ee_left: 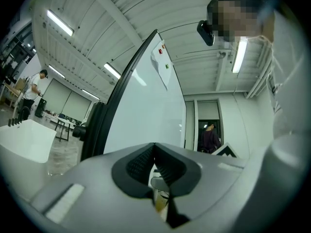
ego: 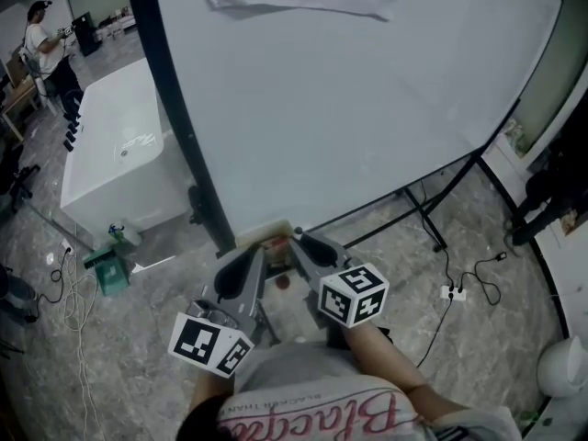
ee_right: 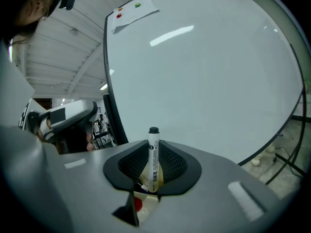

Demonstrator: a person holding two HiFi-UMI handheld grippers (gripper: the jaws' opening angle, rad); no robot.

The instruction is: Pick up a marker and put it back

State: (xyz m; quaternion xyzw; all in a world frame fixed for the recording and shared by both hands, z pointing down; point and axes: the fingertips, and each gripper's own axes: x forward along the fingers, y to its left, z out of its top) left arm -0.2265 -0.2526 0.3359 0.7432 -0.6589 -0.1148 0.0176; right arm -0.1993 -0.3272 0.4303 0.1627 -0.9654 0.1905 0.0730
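Note:
A white marker (ee_right: pixel 153 160) with a black cap stands upright between the pads of my right gripper (ee_right: pixel 153 147), which is shut on it. In the head view the right gripper (ego: pixel 299 241) sits low in front of the big whiteboard (ego: pixel 349 99), close to its bottom edge. My left gripper (ego: pixel 256 254) is just to its left, also near the board's lower edge. In the left gripper view its jaws (ee_left: pixel 154 147) meet at the tips with nothing held. A small red thing (ee_right: pixel 137 204) shows below the right jaws; I cannot tell what it is.
The whiteboard stands on a black frame with legs (ego: pixel 427 219) spreading to the right. A white tub (ego: pixel 115 154) stands at the left, with a green item (ego: pixel 110 269) in front of it. A power strip (ego: pixel 450 292) and cables lie on the floor. A person (ego: pixel 41 44) stands far left.

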